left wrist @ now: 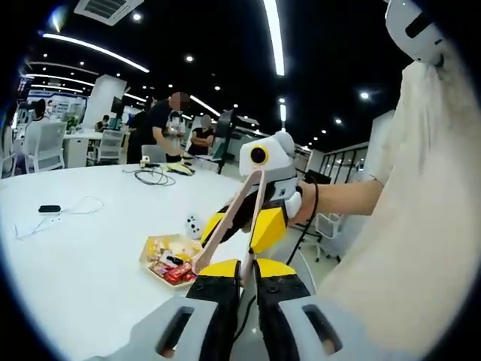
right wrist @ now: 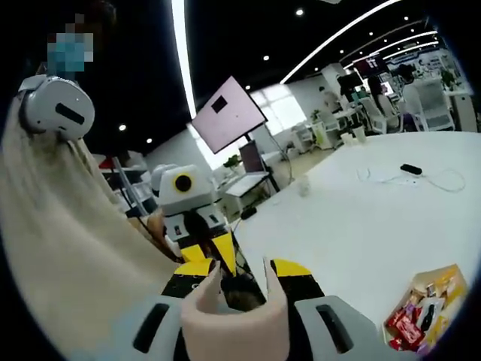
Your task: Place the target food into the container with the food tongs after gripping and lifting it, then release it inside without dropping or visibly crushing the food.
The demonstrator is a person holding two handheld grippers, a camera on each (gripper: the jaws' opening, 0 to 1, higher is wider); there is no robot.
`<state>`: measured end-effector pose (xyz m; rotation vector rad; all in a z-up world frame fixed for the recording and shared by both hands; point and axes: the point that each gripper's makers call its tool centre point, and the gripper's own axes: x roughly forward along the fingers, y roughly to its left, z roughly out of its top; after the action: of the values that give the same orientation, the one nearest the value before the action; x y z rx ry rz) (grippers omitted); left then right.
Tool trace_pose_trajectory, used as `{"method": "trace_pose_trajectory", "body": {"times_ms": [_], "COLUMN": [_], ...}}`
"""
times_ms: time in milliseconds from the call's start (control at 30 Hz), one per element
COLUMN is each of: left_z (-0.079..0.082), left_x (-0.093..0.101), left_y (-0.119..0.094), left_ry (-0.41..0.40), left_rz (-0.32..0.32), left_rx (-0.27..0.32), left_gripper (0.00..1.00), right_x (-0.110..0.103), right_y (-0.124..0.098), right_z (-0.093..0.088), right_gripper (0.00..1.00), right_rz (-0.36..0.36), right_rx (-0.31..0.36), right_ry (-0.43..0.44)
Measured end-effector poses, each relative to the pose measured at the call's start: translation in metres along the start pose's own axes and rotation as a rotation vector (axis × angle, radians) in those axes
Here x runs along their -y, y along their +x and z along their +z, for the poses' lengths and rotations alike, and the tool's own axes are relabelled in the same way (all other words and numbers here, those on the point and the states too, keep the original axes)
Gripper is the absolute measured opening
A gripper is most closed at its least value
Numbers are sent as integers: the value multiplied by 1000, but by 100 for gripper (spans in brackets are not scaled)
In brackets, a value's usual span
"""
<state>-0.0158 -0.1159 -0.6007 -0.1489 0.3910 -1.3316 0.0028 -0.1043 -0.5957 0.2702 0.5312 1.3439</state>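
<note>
Right gripper (left wrist: 259, 218) clamps pink tongs (left wrist: 225, 229) above snack tray (left wrist: 171, 259) near white table (left wrist: 83, 256) edge. Left gripper (left wrist: 248, 289) jaws nearly together, empty. Wide bare tabletop beyond.

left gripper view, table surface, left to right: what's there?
Black device with white cable → black cable coil → snack container → small white dotted object → right gripper holding the tongs.

Long ceiling strips (left wrist: 274, 37) and small spot lamps light both views brightly from above against a dark ceiling. The white table (left wrist: 83, 248) glares, nearly washed out, with faint soft shadows. Fisheye bending curves the light strips and stretches things at the edges. Far desks and people look soft; a near cream sleeve (right wrist: 60, 248) is blurred.
</note>
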Motion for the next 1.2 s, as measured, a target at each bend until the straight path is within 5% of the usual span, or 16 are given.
{"method": "trace_pose_trajectory", "body": {"times_ms": [400, 600, 967, 1200], "left_z": [-9, -14, -24, -35], "left_x": [5, -1, 3, 4], "left_y": [2, 1, 3, 5], "left_ry": [7, 2, 30, 40], "left_rz": [-29, -14, -44, -48], "left_rx": [-38, -54, -125, -174], "left_gripper": [1, 0, 0, 0], "right_x": [2, 12, 23, 36], "right_y": [-11, -25, -39, -51], "right_z": [-13, -19, -34, -54], "right_gripper": [31, 21, 20, 23], "right_rz": [-15, -83, -157, -247], "right_rx": [-56, -106, -157, -328], "right_ry": [-7, -72, -84, -166]}}
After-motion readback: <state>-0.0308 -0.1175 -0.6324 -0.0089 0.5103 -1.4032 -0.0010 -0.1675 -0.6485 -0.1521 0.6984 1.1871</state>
